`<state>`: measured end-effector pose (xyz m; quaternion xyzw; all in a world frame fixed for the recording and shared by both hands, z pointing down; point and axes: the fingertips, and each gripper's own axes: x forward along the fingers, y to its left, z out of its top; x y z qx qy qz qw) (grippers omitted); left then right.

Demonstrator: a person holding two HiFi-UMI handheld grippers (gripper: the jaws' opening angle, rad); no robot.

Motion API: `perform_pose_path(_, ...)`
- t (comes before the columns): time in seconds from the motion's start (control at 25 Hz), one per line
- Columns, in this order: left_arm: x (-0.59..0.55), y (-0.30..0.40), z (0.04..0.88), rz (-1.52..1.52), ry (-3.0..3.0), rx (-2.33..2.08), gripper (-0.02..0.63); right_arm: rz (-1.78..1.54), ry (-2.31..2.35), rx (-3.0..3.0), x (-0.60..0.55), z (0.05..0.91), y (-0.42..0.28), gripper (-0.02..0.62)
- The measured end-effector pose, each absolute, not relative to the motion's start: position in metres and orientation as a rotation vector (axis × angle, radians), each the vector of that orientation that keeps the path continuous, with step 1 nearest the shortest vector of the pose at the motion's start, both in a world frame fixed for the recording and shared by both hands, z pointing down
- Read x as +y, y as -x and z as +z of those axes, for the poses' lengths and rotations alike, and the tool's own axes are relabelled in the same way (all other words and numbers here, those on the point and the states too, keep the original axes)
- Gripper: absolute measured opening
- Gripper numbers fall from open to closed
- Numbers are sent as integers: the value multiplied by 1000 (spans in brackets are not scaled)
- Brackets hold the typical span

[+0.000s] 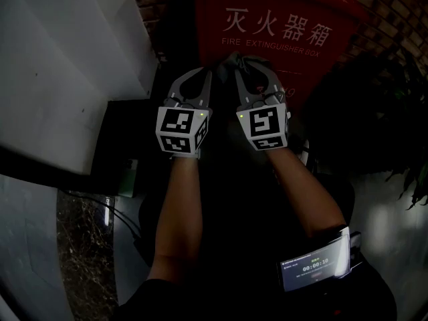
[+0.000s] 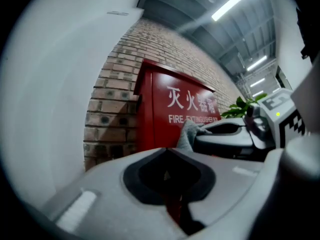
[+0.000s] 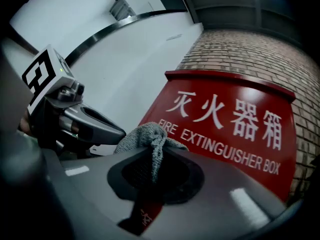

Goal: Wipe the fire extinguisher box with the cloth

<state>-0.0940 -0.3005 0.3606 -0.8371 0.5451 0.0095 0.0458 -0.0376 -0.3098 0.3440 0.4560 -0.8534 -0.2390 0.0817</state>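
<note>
The red fire extinguisher box (image 1: 281, 39) with white lettering stands against a brick wall, straight ahead of both grippers. My right gripper (image 1: 239, 64) is shut on a grey cloth (image 1: 232, 59), which bunches out past its tips just in front of the box's face. In the right gripper view the cloth (image 3: 150, 136) hangs pinched between the jaws of that gripper (image 3: 152, 154), with the box (image 3: 235, 134) close behind. My left gripper (image 1: 204, 73) is held beside it, shut with nothing in it (image 2: 167, 151). From there the box (image 2: 160, 119) and the cloth (image 2: 189, 134) show to the right.
A white wall panel (image 1: 60, 59) runs along the left of the box. Brick wall (image 1: 391, 9) surrounds it. A leafy plant (image 1: 401, 112) stands at the right. A small device with a lit screen (image 1: 314, 266) sits on the person's right forearm.
</note>
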Motion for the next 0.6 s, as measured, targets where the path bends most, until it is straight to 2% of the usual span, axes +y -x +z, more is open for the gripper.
perform_pose_path(0.28,-308,132,357,61,2483,1793,3,-721,-1249,-2553,-318,359,91,35)
perform_pose_path(0.6,-311,102,365,78,2554,1713,3,-716,-1274,-2540,-323,371,69,35)
